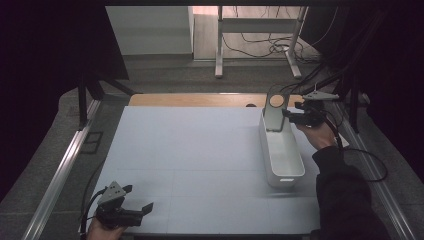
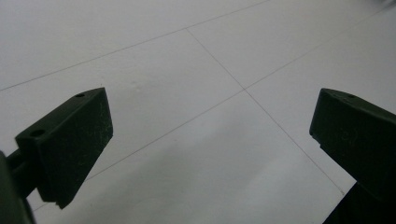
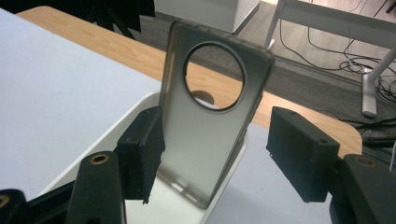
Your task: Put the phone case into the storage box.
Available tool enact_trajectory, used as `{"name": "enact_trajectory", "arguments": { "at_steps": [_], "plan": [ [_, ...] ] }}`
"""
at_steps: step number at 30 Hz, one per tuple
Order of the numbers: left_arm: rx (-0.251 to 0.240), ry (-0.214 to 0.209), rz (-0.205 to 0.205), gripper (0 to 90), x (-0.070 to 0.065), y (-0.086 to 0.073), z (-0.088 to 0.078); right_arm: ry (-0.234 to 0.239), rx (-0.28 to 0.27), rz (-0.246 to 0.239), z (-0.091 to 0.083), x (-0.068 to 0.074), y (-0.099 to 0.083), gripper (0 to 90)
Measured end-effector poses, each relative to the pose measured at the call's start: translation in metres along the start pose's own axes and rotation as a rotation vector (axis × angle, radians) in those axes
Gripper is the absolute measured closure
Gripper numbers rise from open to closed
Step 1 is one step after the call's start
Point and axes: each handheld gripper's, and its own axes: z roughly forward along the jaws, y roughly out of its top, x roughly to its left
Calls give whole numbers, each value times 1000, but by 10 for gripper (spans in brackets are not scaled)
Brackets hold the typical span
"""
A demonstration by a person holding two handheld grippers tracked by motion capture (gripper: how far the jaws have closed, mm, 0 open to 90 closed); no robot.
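Note:
A translucent grey phone case [image 1: 274, 111] [image 3: 205, 140] with a round camera hole stands upright in the far end of a white bin [image 1: 286, 179] [image 3: 122, 130], with its lower edge inside the bin. My right gripper [image 1: 289, 116] [image 3: 215, 135] is open around the case. In the right gripper view the left jaw sits at the case's edge, and a gap shows between the right jaw and the case. My left gripper [image 1: 137, 198] [image 2: 210, 126] hovers open over the white table top [image 1: 190, 150] at the near left, with nothing between its jaws.
The long narrow bin lies along the table's right side. A wooden strip [image 1: 200, 100] borders the far edge. Metal rails [image 1: 60, 175] run along both sides. A desk frame with cables [image 1: 260, 45] stands on the floor beyond.

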Motion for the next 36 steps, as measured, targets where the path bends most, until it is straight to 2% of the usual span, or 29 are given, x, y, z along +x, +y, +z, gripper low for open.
{"name": "enact_trajectory", "arguments": {
  "at_steps": [18, 23, 36],
  "plan": [
    [14, 21, 16, 0, -3, 1, 0, 28, 50, -3, -23, 30, -10, 344],
    [26, 34, 22, 0, -4, 2, 0, 36, 44, 22, -32, 37, -14, 334],
    [35, 54, 32, 0, -6, 1, 0, 65, 47, 29, -50, 60, -22, 278]
  ]
}}
